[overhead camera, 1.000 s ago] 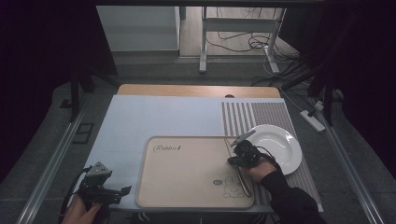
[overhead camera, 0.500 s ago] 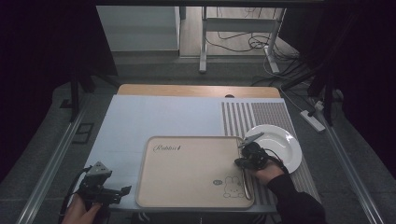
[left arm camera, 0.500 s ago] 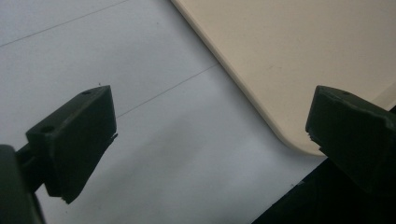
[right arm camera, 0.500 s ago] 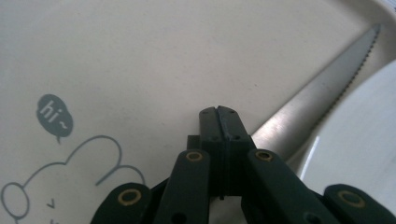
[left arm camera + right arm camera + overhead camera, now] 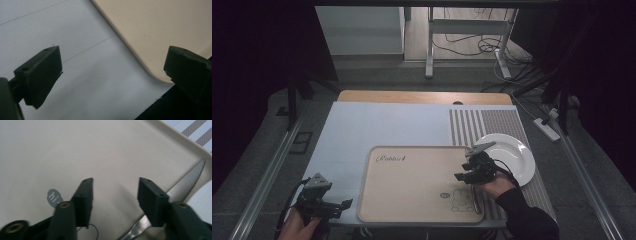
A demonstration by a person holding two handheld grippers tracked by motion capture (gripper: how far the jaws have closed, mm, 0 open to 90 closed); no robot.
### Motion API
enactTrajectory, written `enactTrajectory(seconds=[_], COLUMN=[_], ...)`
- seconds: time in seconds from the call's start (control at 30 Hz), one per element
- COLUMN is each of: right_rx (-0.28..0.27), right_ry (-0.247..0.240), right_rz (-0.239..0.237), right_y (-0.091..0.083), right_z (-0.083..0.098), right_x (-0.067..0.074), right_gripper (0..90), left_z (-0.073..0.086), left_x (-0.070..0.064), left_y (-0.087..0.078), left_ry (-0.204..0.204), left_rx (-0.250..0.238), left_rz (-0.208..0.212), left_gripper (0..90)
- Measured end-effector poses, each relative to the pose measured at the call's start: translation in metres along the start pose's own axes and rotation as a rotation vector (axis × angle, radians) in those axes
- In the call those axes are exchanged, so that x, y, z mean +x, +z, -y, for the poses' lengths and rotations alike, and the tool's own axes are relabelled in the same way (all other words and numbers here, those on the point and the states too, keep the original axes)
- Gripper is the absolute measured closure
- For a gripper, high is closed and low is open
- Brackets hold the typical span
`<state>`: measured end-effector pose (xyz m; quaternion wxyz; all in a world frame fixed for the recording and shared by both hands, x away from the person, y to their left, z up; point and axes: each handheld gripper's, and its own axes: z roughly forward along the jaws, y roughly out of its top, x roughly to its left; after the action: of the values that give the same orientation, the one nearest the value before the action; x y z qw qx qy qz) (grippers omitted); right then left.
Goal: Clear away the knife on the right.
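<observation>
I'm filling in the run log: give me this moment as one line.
right gripper: jaws just opened, nothing between | knife: on tray beside right jaw | left gripper: open, over mat

Right gripper (image 5: 463, 170) hangs low at the right, pointing left, dark sleeve trailing behind it — its jaws have just been opening, nothing between them. Left gripper (image 5: 344, 205) sits at the near left corner — jaws spread wide, empty.

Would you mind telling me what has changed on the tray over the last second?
The right gripper has just opened its jaws and nothing is between them now; the knife it was on lies along the tray edge beside the plate. The left gripper stayed open off the tray's near corner; tray and plate have not shifted.
</observation>
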<state>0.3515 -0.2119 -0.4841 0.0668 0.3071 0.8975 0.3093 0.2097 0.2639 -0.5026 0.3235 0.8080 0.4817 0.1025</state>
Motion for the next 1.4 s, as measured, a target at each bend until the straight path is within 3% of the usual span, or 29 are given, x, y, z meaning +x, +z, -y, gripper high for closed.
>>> enactTrajectory(seconds=[0.23, 0.37, 0.63, 1.0, 1.4], right_rx=[-0.025, -0.043, -0.072, -0.098, -0.099], right_ry=[0.025, 0.043, 0.024, 0.008, 0.026], right_rz=[0.017, 0.021, 0.035, 0.082, 0.112], right_y=[-0.003, -0.005, -0.011, -0.019, -0.025], right_z=[0.001, 0.003, 0.007, 0.017, 0.027], right_x=[0.004, 0.005, 0.006, 0.004, 0.001], right_gripper=[19.6, 13.9, 3.6, 0.0, 0.0], left_z=[0.000, 0.000, 0.000, 0.000, 0.000], left_x=[0.000, 0.000, 0.000, 0.000, 0.000], left_y=[0.000, 0.000, 0.000, 0.000, 0.000], left_ry=[0.000, 0.001, 0.001, 0.002, 0.002], left_rx=[0.000, 0.000, -0.001, 0.000, -0.001], left_rz=[0.001, 0.000, 0.000, -0.001, -0.001], left_gripper=[2.8, 2.8, 2.8, 2.8, 2.8])
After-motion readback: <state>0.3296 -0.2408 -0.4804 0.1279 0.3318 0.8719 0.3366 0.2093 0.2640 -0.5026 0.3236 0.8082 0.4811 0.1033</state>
